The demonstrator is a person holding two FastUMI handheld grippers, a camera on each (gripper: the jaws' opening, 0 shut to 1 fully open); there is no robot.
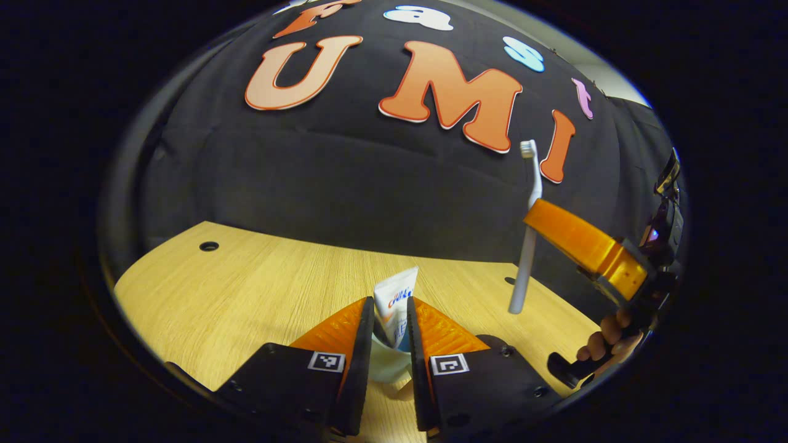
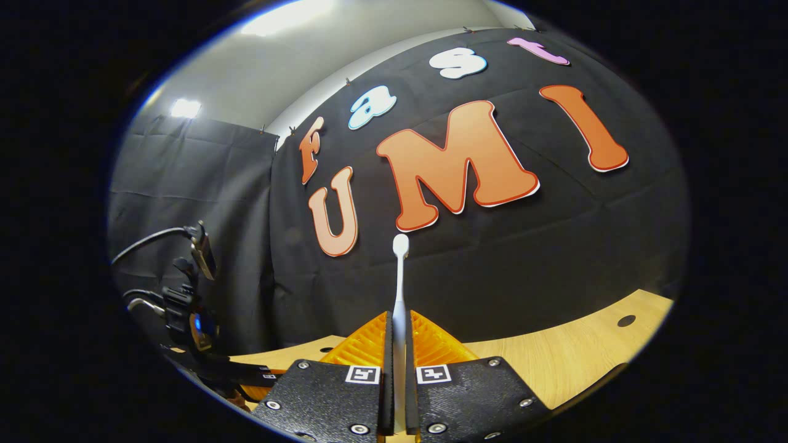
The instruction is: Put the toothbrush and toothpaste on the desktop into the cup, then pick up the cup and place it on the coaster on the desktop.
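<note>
At bottom of left gripper view, left gripper [image 1: 390, 332] clamped on toothpaste [image 1: 395, 303]: both fingers pressed on tube, crimped end up, tube lifted off desktop [image 1: 246, 289]. Pale rounded shape under tube, betw. fingers — poss. cup rim, can't tell for sure. Farther right in same view, right gripper [image 1: 537, 216] gripped on toothbrush [image 1: 528, 246], held upright, bristles up, handle end hanging clear above desktop; hand [image 1: 606, 341] on its grip below. In right gripper view, toothbrush pinched betw. closed fingers, head up vs. booth wall.

Progress, judged: both items picked up, neither in cup yet. Left to do: drop paste & brush into cup, let go, then lift cup & set on coaster. Coaster location unknown from here. Roughly early-mid task.
</note>
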